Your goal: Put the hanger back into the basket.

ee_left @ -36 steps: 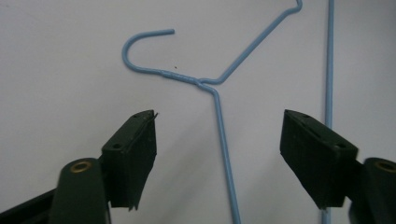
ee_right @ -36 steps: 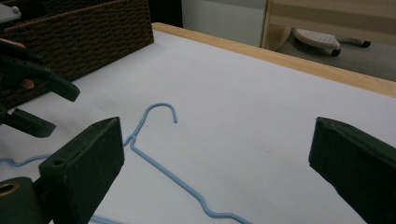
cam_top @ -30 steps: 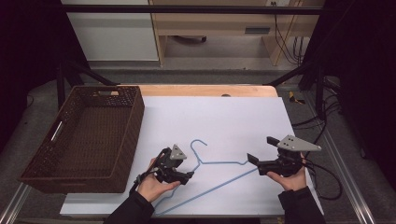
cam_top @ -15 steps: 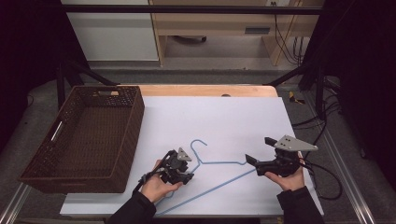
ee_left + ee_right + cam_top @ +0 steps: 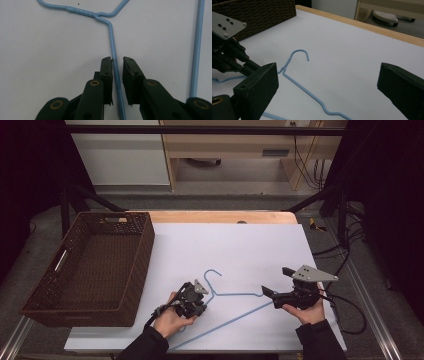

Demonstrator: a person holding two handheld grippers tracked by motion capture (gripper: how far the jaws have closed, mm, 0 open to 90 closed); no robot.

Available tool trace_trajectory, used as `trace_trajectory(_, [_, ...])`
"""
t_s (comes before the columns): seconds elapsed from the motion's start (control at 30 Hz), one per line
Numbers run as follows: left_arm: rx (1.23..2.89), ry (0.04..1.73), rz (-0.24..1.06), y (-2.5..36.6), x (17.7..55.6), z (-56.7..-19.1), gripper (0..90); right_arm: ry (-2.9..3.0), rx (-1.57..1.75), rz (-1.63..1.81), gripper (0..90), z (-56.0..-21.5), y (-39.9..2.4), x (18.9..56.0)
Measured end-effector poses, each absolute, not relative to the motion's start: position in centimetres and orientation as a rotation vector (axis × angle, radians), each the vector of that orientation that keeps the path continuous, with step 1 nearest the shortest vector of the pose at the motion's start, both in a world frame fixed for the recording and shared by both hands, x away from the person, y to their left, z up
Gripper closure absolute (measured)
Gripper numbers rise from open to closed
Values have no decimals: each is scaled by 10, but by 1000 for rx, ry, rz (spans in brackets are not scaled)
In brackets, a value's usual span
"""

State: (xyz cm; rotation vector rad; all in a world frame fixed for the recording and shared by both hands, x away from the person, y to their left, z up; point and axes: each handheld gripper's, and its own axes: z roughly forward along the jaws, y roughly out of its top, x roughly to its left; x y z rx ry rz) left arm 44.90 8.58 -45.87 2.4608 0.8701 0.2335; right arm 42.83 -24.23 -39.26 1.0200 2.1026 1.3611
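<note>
Dark room, wooden bench (image 5: pixel 235 145), grey floor (image 5: pixel 240 195).

1. My left gripper (image 5: pixel 200 301) points down at the table, jaws slightly parted, my left hand (image 5: pixel 170 320) wrapped round it
2. My right gripper (image 5: pixel 278 282) is held level, jaws spread wide, in my right hand (image 5: pixel 306 311)

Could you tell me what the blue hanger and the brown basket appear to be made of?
The hanger looks like thin wire with a smooth, pale blue coating: the neck is twisted just below the hook, as wire hangers are. The basket looks like dark brown woven wicker or rattan, possibly a plastic imitation: its walls show a tight, matte weave.
</note>
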Motion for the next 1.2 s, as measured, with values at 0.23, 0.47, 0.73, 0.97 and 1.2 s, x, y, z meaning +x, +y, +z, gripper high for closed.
trace_trajectory(0.23, [2496, 896, 279, 78, 446, -457, 791, 2107, 1025, 1359, 40, -393, -241, 429])
trace_trajectory(0.47, [2497, 917, 312, 73, 442, -458, 837, 2108, 1026, 1365, 40, -393, -241, 429])
trace_trajectory(0.73, [2498, 944, 334, 70, 441, -457, 863, 2123, 1019, 1357, 40, -395, -238, 430])
trace_trajectory(0.97, [2475, 955, 323, 72, 440, -458, 868, 2140, 1017, 1356, 44, -396, -236, 430])
trace_trajectory(1.2, [2467, 944, 339, 73, 440, -457, 869, 2169, 1006, 1357, 54, -398, -232, 432])
